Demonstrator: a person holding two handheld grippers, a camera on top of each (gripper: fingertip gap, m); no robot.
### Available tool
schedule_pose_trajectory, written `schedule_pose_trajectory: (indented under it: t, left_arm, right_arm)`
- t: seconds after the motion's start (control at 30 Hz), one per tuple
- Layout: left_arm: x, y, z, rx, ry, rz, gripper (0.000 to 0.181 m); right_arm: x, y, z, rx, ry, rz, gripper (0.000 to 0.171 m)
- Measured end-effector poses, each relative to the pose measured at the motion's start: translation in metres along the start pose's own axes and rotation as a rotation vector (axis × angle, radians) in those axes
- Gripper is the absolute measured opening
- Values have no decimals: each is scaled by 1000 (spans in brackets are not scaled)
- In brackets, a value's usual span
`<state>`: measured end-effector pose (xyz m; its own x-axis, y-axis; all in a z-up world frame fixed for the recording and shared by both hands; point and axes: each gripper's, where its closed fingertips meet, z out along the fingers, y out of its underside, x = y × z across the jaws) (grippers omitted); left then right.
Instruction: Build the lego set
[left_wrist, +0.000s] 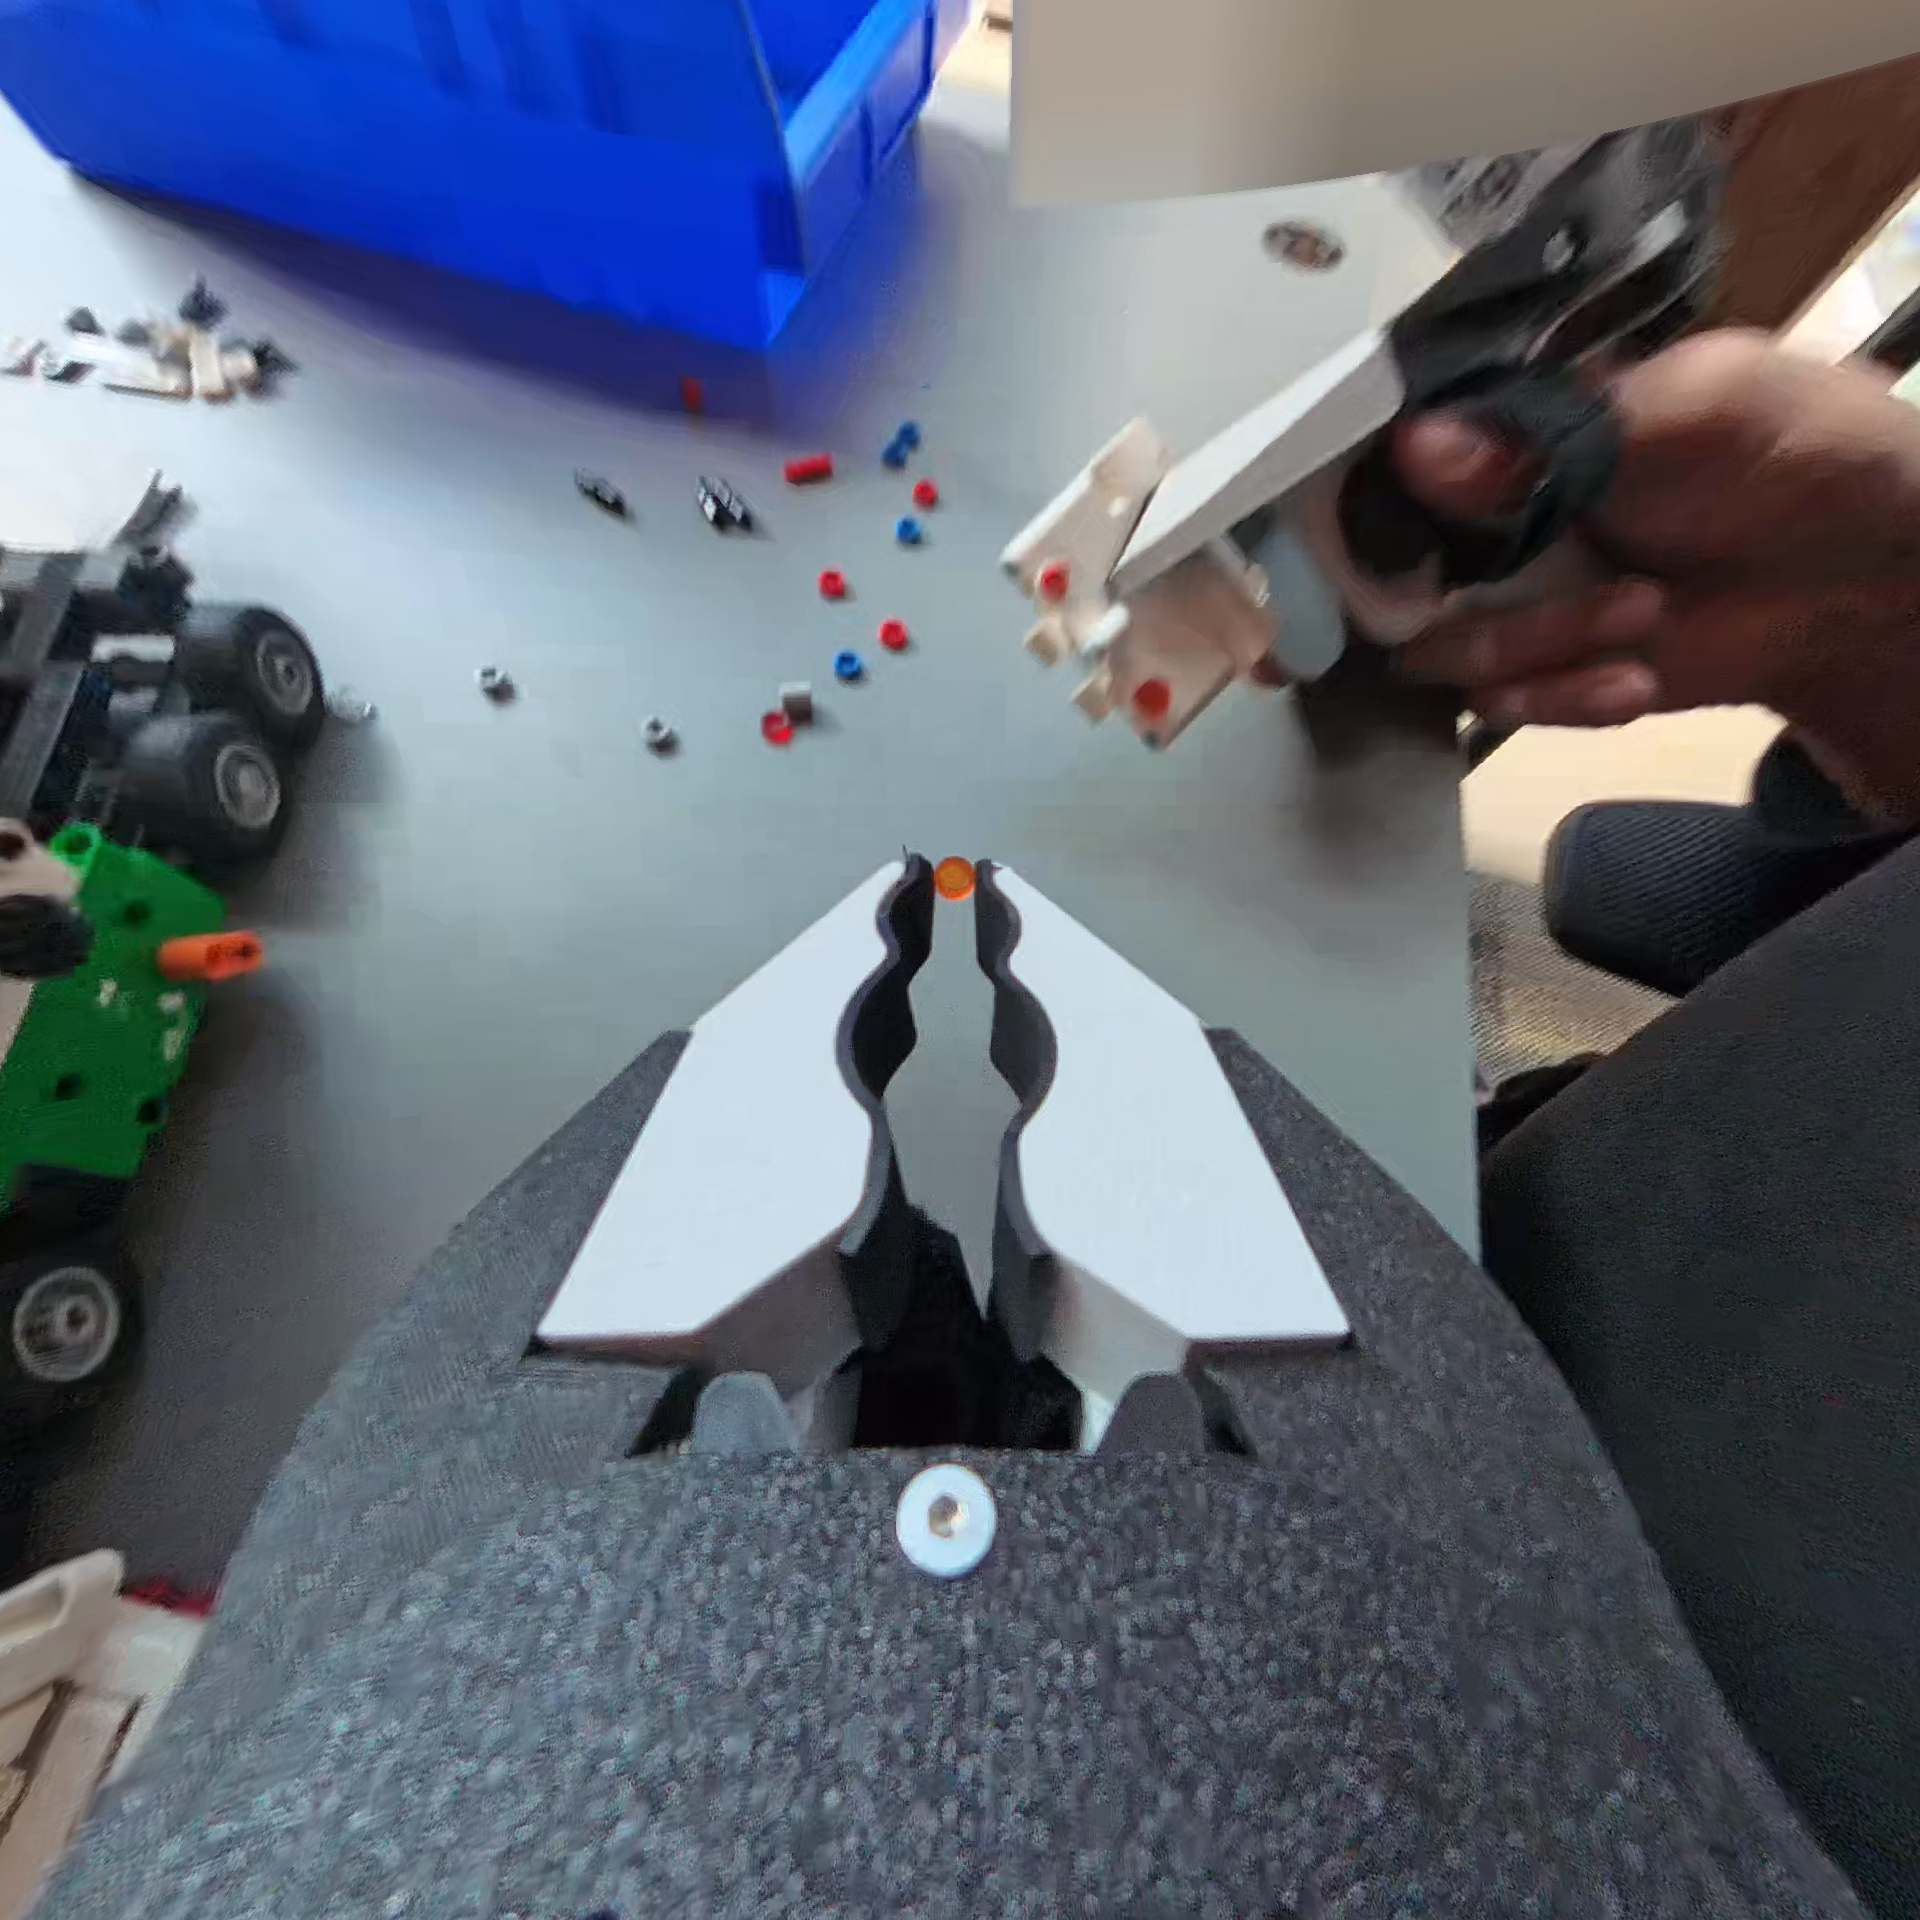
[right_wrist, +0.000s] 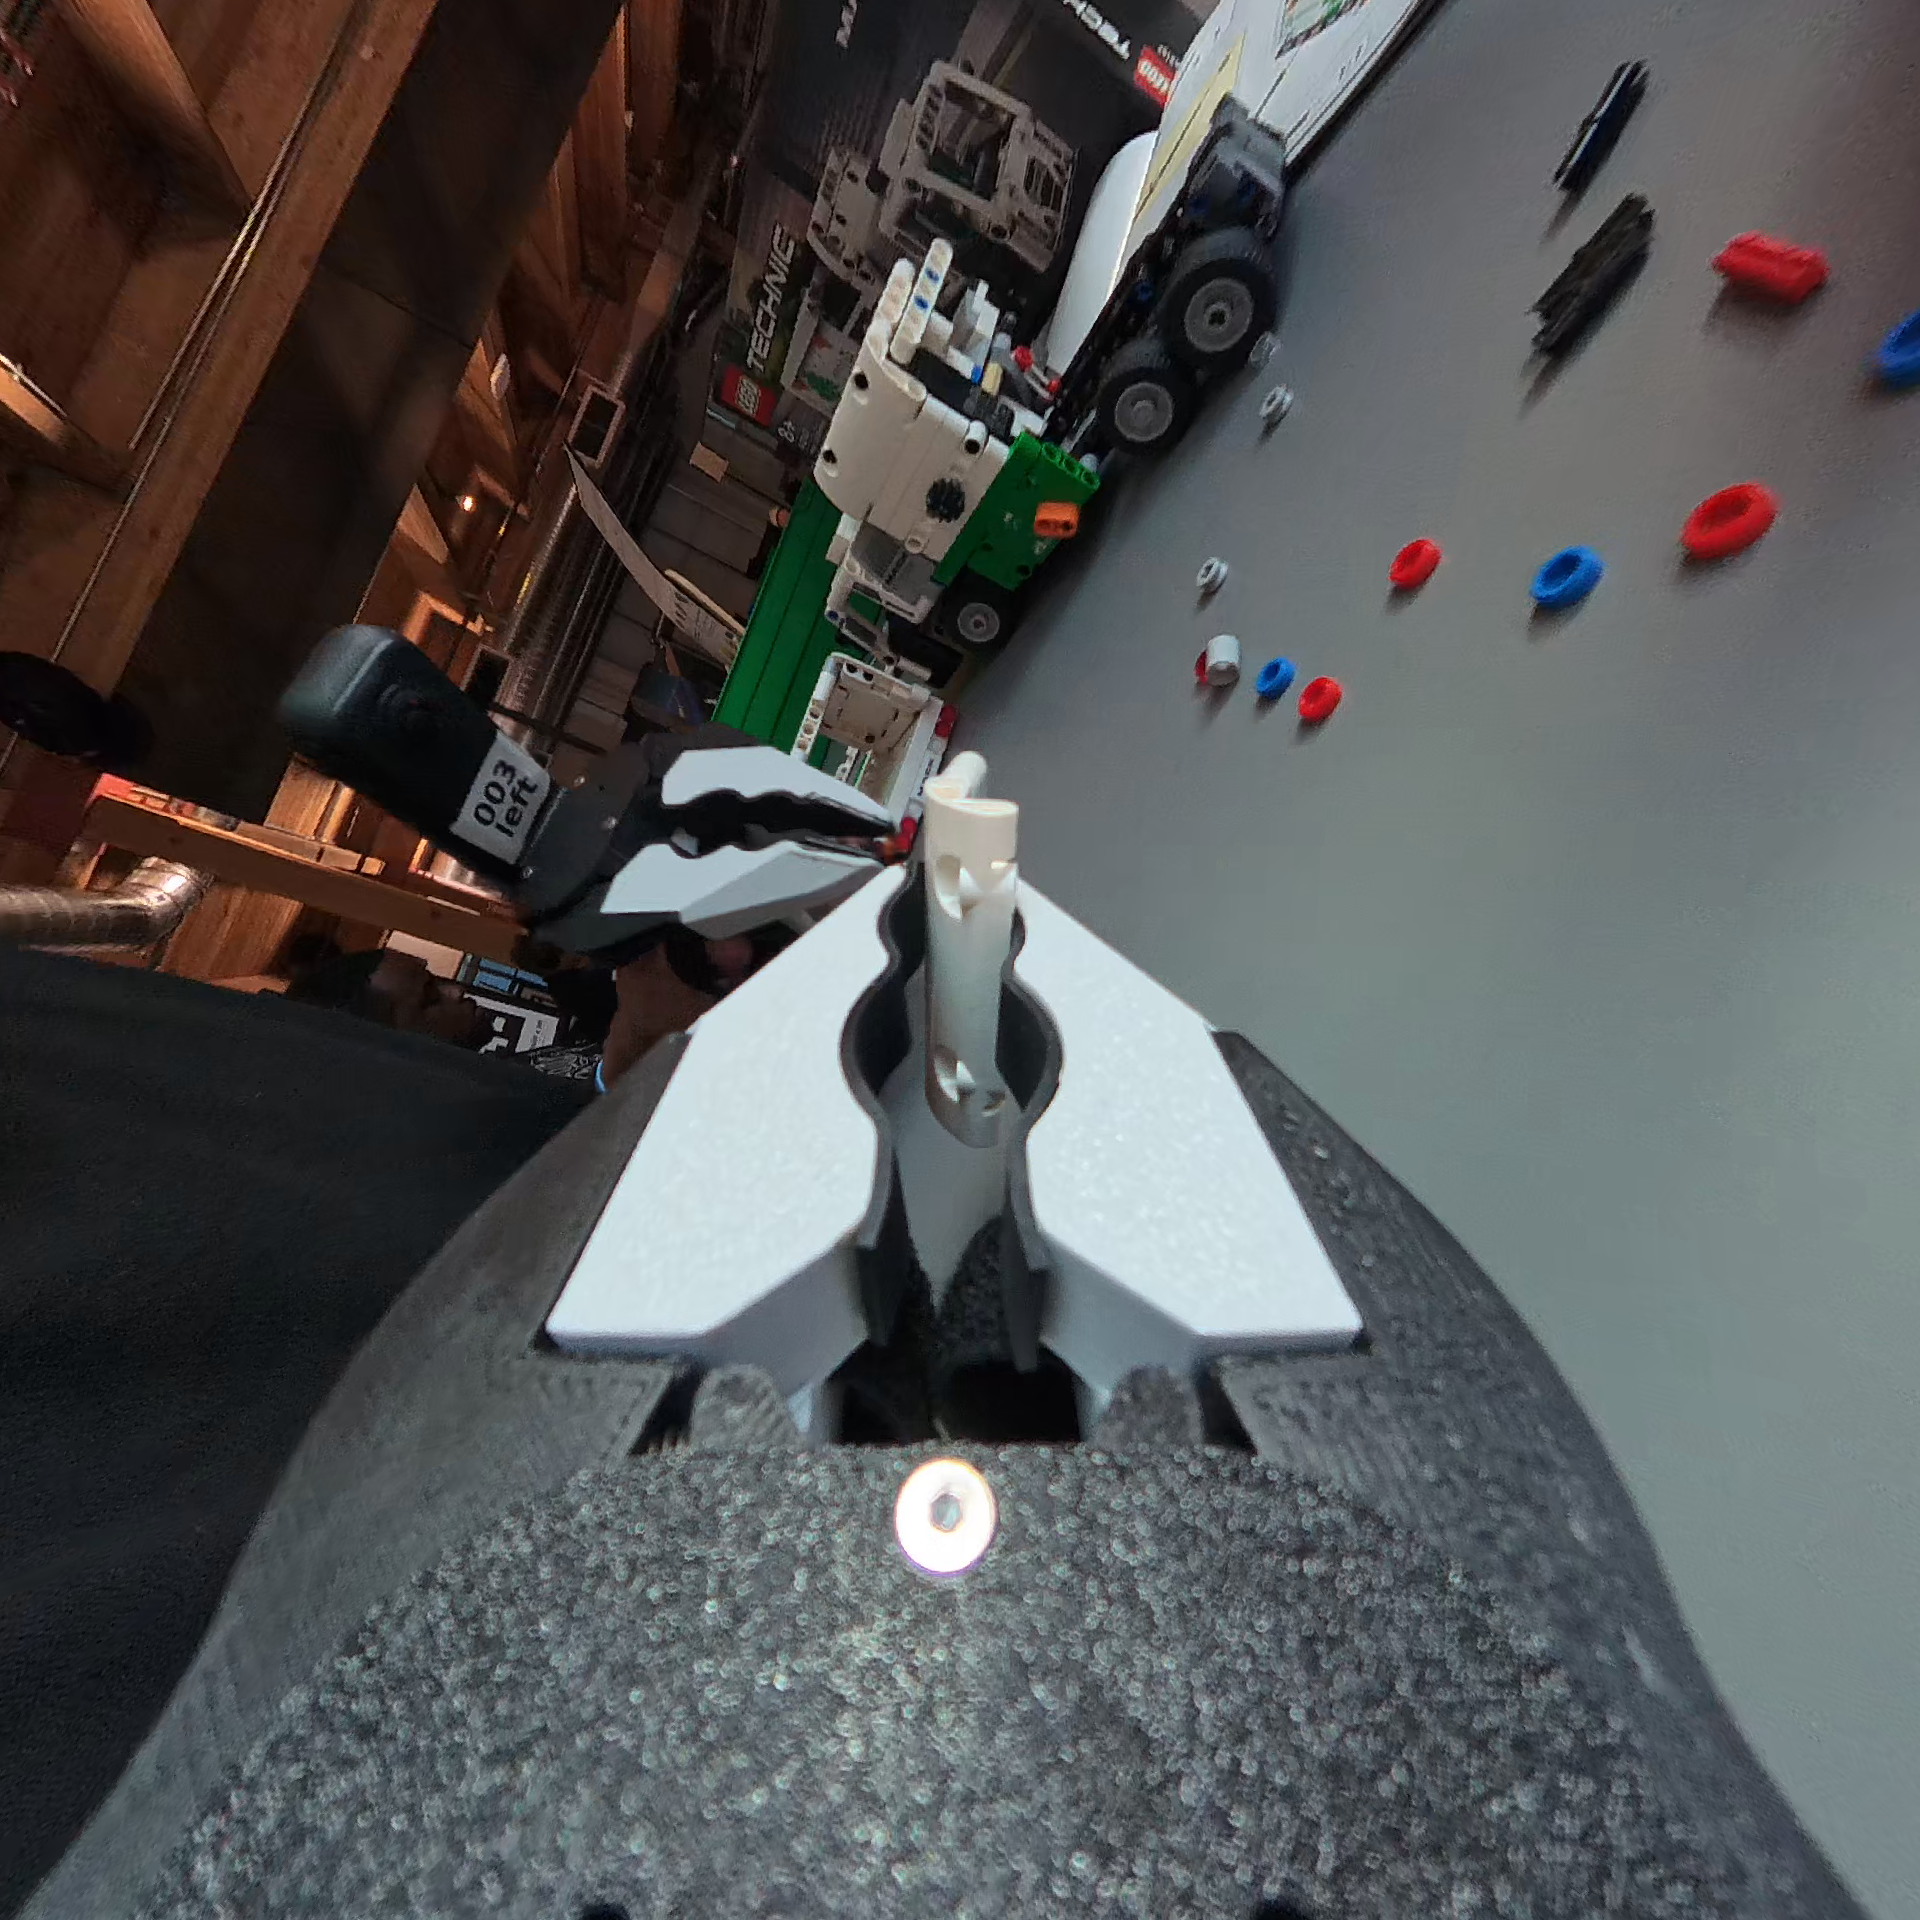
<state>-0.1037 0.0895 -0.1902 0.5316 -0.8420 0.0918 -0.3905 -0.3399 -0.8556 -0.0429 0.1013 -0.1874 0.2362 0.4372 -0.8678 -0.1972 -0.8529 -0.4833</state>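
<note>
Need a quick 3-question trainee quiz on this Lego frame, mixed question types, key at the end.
1. True or false: the left gripper pinches a small orange round piece at its fingertips.
2. What does the right gripper hold? A) a blue ring B) a white Lego assembly C) a black tyre
3. Fill in: the blue bin stands at the ____ end of the grey table in the left wrist view, beyond the loose red and blue pieces.

Key: 1 true; 2 B; 3 far.
</note>
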Motion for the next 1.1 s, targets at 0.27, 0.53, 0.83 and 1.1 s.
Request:
schedule_pose_trajectory:
  t: [0.27, 0.53, 0.83, 1.1]
  left_arm:
    - [18, -40, -4, 192, 211, -89, 5]
    - [22, -34, -2, 155, 173, 15, 5]
    - [20, -28, -6, 136, 160, 36, 5]
    - [19, -23, -2, 114, 149, 49, 5]
  right_arm:
    - [-32, 16, 22, -58, -176, 73, 8]
    - [-39, 13, 22, -32, -223, 85, 8]
    - [-41, 14, 21, -39, -237, 83, 8]
    - [-41, 14, 21, -37, -233, 81, 8]
